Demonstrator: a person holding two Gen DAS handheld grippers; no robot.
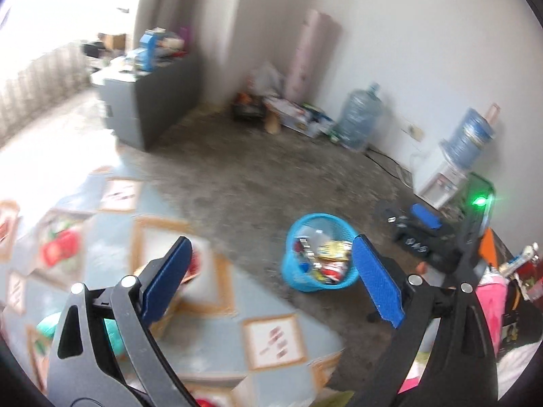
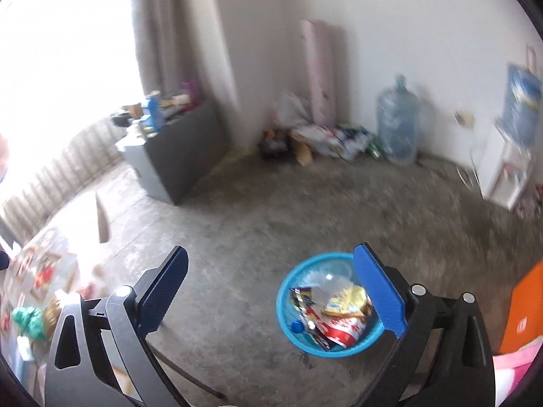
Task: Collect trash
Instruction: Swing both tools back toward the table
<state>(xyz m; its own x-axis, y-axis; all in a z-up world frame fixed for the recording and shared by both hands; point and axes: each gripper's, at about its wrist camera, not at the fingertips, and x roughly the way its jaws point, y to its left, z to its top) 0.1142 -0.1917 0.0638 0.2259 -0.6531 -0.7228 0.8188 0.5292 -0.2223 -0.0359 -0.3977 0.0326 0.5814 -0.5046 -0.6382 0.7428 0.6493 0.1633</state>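
A blue mesh basket (image 1: pixel 298 281) stands on the concrete floor, holding wrappers (image 1: pixel 331 257) and a clear plastic bottle. My left gripper (image 1: pixel 273 239) hangs open and empty above the edge of a table with a patterned cloth (image 1: pixel 210 339), left of and nearer than the basket. In the right wrist view the basket (image 2: pixel 285 308) lies below and just inside my right fingertip, with its wrappers (image 2: pixel 339 305) showing. My right gripper (image 2: pixel 271 249) is open wide with nothing between its fingers. A crumpled green item (image 2: pixel 29 322) lies on the table at the far left.
A grey cabinet (image 1: pixel 142 108) stands at the back left. Boxes, a water jug (image 1: pixel 359 118) and a white dispenser (image 1: pixel 441 179) line the wall. A black device with a green light (image 1: pixel 480 200) is at the right. An orange box (image 2: pixel 524 312) and pink cloth (image 1: pixel 488 305) sit nearby.
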